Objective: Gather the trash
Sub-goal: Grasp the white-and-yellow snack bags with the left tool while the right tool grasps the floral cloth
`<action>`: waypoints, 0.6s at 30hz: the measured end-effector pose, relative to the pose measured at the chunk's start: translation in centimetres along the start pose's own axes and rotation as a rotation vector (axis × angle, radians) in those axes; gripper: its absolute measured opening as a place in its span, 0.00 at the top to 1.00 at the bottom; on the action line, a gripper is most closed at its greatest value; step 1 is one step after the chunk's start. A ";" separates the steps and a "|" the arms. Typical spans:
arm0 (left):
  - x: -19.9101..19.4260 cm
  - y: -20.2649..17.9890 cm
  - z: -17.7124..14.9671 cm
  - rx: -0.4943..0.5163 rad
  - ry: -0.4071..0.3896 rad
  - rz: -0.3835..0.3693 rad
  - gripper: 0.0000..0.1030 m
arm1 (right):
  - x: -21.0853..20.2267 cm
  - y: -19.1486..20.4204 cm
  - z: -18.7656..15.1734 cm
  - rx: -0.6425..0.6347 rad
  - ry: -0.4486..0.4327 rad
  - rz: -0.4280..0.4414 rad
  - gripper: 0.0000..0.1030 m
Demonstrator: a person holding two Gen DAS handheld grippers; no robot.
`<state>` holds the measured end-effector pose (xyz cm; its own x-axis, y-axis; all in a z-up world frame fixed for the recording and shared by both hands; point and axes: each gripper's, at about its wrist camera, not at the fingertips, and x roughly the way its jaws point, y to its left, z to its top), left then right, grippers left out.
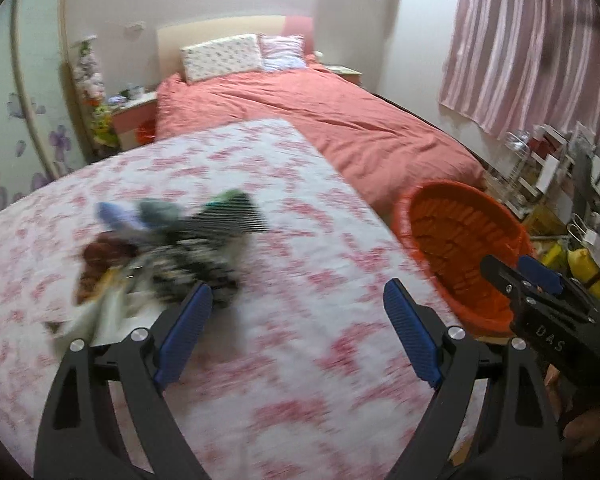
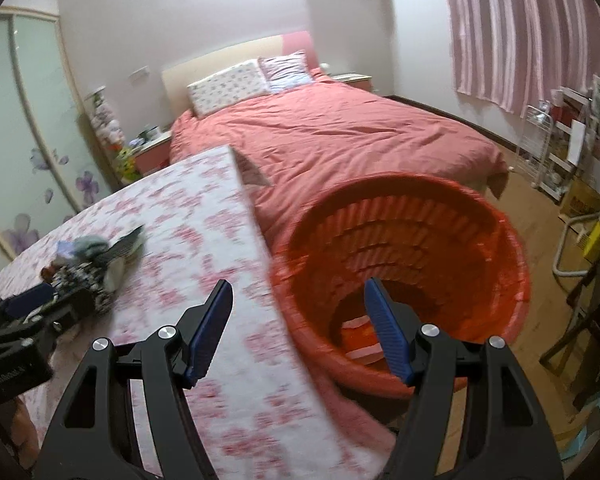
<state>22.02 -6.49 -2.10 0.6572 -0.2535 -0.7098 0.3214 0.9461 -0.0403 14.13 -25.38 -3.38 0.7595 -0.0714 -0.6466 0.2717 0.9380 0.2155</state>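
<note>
A heap of mixed trash (image 1: 160, 256), wrappers and crumpled bits, lies on a table with a pink floral cloth (image 1: 300, 360). My left gripper (image 1: 298, 304) is open and empty, just right of the heap and above the cloth. An orange basket (image 2: 400, 260) stands beside the table's right edge, with some packaging at its bottom. My right gripper (image 2: 298, 304) is open and empty, over the table edge and the basket's near rim. The heap also shows in the right wrist view (image 2: 92, 264), far left. The right gripper shows in the left wrist view (image 1: 532, 280), near the basket (image 1: 460, 248).
A bed with a coral cover (image 2: 340, 136) lies behind the table and basket. Shelves and clutter (image 2: 572, 152) line the right wall under a pink curtain. A nightstand with flowers (image 1: 132, 116) stands left of the bed.
</note>
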 end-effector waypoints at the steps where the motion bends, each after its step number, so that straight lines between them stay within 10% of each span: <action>1: -0.7 0.9 -0.3 -0.007 -0.011 0.017 0.17 | 0.0 0.7 -0.2 -0.009 0.004 0.011 0.34; 10: -4.0 9.4 -2.4 -0.141 -0.032 0.145 0.20 | -0.3 6.6 -1.6 -0.095 0.033 0.090 0.34; 18: -5.5 12.1 -2.6 -0.214 -0.069 0.102 0.26 | -0.3 9.1 -2.6 -0.144 0.052 0.109 0.34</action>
<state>20.52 6.87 -0.44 0.7263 -0.1611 -0.6682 0.1042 0.9867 -0.1247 14.83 -15.90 -3.08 0.7472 0.0478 -0.6629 0.0990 0.9783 0.1821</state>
